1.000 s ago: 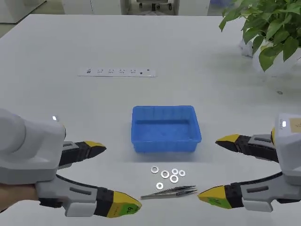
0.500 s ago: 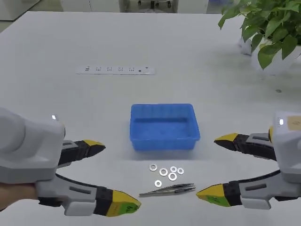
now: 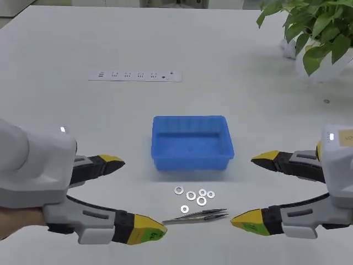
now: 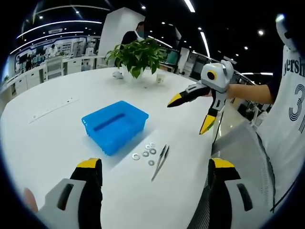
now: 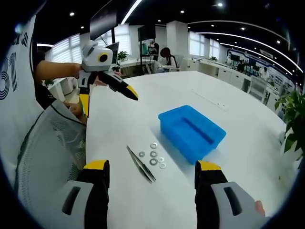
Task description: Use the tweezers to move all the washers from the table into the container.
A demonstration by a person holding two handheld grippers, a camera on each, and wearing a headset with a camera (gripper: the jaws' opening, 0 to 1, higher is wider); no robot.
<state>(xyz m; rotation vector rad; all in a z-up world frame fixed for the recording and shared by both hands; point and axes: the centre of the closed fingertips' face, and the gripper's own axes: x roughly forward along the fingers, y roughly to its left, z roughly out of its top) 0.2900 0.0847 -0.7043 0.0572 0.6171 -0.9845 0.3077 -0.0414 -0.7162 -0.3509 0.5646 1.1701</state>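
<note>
Only the headset's view has drifted since a second ago: over the white table [image 3: 248, 99], the left gripper [image 3: 143, 198] and right gripper [image 3: 242, 191] hover with jaws wide apart, flanking the blue container [image 3: 191, 141], seemingly ready for the tweezers [image 3: 196, 216], which lie just nearer than the loose washers [image 3: 194, 196].

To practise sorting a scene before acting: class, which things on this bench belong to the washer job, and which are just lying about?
Job: tweezers, washers, container.
Lying about: power strip, plant.
</note>
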